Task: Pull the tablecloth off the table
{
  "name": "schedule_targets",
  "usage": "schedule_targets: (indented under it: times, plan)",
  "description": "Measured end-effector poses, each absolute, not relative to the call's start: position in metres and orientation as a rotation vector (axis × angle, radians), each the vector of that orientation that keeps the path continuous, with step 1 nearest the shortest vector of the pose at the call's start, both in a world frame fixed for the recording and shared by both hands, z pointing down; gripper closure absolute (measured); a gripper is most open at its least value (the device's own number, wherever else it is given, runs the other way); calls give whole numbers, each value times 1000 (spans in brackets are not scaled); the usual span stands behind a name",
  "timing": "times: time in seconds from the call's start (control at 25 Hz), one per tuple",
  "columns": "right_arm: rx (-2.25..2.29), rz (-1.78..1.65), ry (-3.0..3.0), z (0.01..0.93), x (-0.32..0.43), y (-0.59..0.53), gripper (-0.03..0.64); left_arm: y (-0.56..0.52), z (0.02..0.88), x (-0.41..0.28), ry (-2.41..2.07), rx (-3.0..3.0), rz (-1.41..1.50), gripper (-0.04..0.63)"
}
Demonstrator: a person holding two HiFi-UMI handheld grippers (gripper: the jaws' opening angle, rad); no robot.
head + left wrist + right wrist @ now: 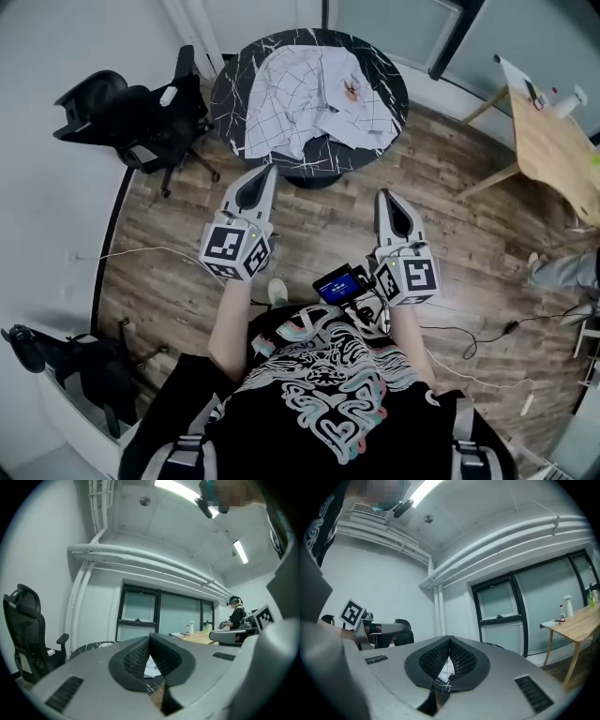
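**Both grippers closed and empty, short of the table; cloth lies on the tabletop**

The person stands on the wood floor [319,234], facing a round dark marble-patterned table [234,70]. The tablecloth [300,103], white with a thin check, lies crumpled on the tabletop. It covers the middle and right of the surface and leaves the dark rim bare on the left and at the front.

The left gripper [265,173] is held above the floor with its tip close to the table's near edge. It is not touching the cloth. Its own view shows the jaws together at the tip with nothing between them.

The right gripper [386,195] sits slightly further back. Its jaws are likewise together and hold nothing.

A black office chair [141,112] stands left of the table. A wooden table [553,141] stands well apart to the right.
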State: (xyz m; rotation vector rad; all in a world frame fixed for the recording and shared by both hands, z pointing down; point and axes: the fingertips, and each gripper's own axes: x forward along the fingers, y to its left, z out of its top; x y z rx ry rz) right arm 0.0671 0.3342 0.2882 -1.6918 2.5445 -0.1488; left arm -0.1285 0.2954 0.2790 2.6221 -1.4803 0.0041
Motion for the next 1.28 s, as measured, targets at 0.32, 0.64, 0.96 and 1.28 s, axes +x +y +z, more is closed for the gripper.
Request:
schedule_targets:
  times: [0.32,0.64,0.96,1.28]
  plan:
    - [-1639,-128,2583,290,86,332,592,296,280,-113,-1569,2610,65,581]
    - [-1617,-141,2585,293,104,327,592,296,279,-104,-1607,2582,69,581]
    - [-1610,-133,2599,289,111,311,592,274,279,-93,-1598,2577,49,581]
    - [-1658,-71,2551,289,126,269,592,224,289,-78,-1566,2588,33,581]
